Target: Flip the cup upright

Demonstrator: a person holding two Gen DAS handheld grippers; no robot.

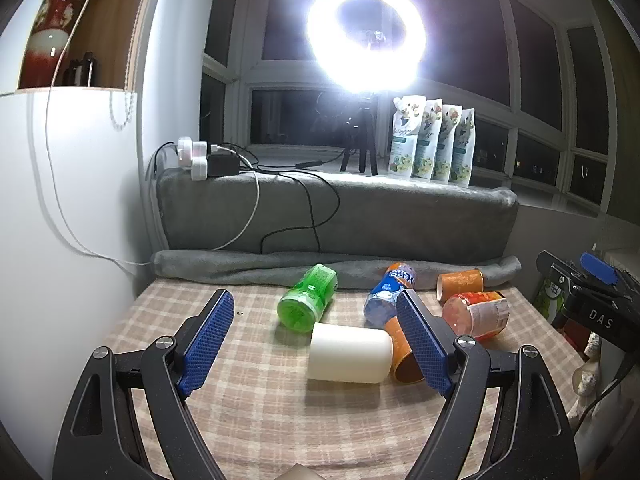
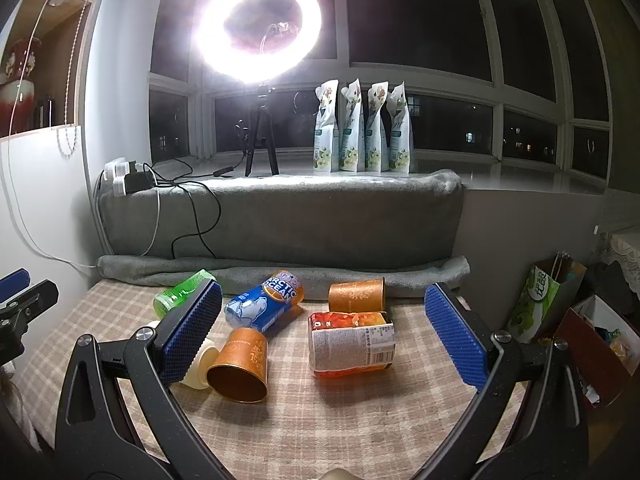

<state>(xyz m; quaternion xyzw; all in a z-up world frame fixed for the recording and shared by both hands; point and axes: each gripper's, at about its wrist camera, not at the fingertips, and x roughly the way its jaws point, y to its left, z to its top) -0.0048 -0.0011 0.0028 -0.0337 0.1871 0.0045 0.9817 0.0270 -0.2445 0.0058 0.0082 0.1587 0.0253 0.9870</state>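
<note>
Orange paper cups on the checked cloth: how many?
2. One orange paper cup lies on its side front-left beside the cream cup; the other lies at the back by the grey towel. None hidden, apparently.

Matt, seemingly plastic cream cup (image 1: 350, 354)

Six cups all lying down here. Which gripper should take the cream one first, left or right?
Left. The cream cup lies between the open left gripper jaws; in the right view it is half hidden.
</note>
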